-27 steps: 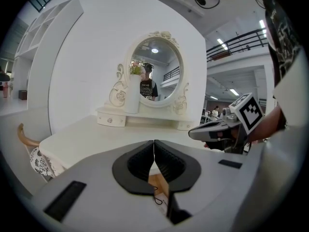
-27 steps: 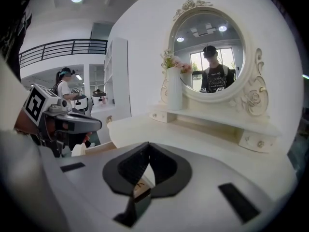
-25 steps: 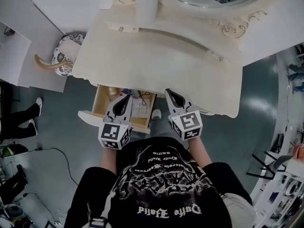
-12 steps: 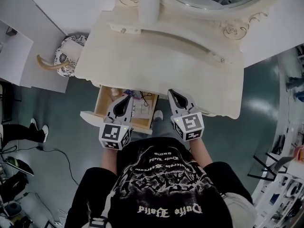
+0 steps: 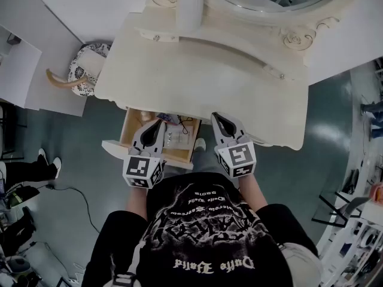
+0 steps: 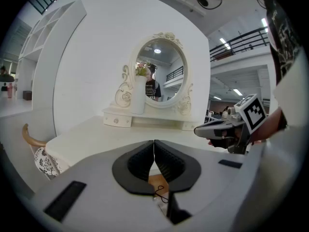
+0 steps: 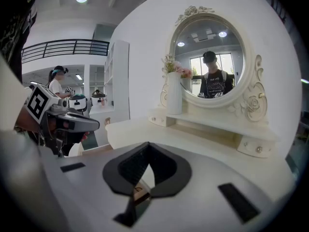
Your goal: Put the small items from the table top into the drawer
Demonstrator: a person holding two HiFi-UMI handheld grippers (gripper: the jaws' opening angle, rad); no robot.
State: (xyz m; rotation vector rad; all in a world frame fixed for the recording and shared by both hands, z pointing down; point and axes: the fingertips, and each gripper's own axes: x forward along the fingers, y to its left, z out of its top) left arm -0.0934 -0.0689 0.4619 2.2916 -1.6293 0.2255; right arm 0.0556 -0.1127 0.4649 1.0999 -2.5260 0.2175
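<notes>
The cream dressing table [image 5: 203, 76] has a bare top in the head view. Its wooden drawer [image 5: 128, 130] stands pulled out at the front left, with small items and a cable [image 5: 175, 131] inside. My left gripper [image 5: 158, 124] hovers over the open drawer, jaws shut with nothing between them [image 6: 154, 146]. My right gripper [image 5: 216, 118] is at the table's front edge, right of the drawer, also shut and empty [image 7: 147, 151]. Each gripper shows in the other's view: the right gripper [image 6: 227, 129], the left gripper [image 7: 63, 122].
An oval mirror [image 7: 212, 64] and a white vase of flowers [image 7: 174, 93] stand on the raised back shelf [image 5: 203, 37]. A patterned stool [image 5: 81, 70] with a curved wooden back sits left of the table. A person's legs [image 5: 24, 166] are at far left.
Both grippers have stayed nearly still, shifting only slightly with the camera. The legs at far left have moved.
</notes>
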